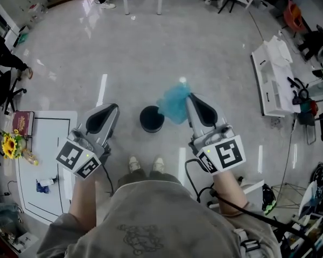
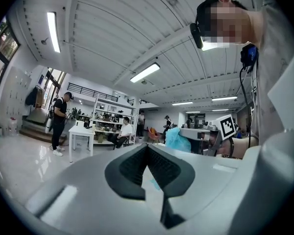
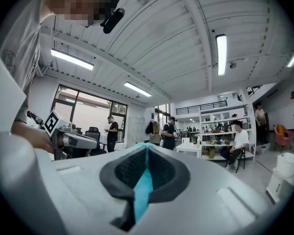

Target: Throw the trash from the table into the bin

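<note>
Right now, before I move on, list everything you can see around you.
trash: one, blue, pinched in the right tool, above the floor by the bin
bin: one, black, on the floor ahead of the shoes
table: one, white, at left
scrap: one, blue, on the table
flowers: one bunch, yellow, left of the table
book: one, dark red, beside the table's far corner
bench: one, white, at right
people: several, dark or white tops, far side of the room
shoes: two, pale, near the bin
left tool: grey, shut, empty
right tool: grey, shut on the trash
</note>
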Available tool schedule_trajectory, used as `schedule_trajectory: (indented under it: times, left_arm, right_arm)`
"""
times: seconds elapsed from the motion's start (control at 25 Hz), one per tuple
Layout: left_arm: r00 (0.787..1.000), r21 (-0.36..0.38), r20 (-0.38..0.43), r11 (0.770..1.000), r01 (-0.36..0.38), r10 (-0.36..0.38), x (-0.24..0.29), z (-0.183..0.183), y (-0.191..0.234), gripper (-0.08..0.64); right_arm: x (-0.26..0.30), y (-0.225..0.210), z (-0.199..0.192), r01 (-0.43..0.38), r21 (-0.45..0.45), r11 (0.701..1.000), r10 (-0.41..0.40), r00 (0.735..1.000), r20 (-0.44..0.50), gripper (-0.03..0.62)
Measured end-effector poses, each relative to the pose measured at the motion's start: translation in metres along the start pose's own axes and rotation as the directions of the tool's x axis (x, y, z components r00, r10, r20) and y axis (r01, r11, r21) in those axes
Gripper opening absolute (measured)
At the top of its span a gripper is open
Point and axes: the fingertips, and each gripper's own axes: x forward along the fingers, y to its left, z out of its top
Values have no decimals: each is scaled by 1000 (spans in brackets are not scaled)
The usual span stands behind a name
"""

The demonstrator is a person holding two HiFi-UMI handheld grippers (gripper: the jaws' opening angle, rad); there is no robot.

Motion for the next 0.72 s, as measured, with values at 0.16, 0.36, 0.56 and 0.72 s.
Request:
schedule_trajectory:
  times: [0.16, 0.36, 0.56, 0.72]
  left_arm:
    - [1000, -7, -21, 1000, 8, -8, 5, -15, 15, -3]
    - [998, -27, -57, 999, 18, -20, 20, -41, 40, -2]
    - [995, -70, -88, 997, 35, -41, 43, -73, 63, -3]
    - [990, -95, -132, 994, 47, -59, 61, -113, 81, -2]
  right_arm:
    - [13, 1, -15, -4, -19, 1000, 4, 999, -42, 3]
    - [37, 0, -45, -43, -71, 997, 34, 992, -120, 3]
    - [65, -7, -87, -66, -76, 995, 50, 979, -195, 3]
    - [90, -8, -126, -93, -77, 993, 71, 966, -250, 3]
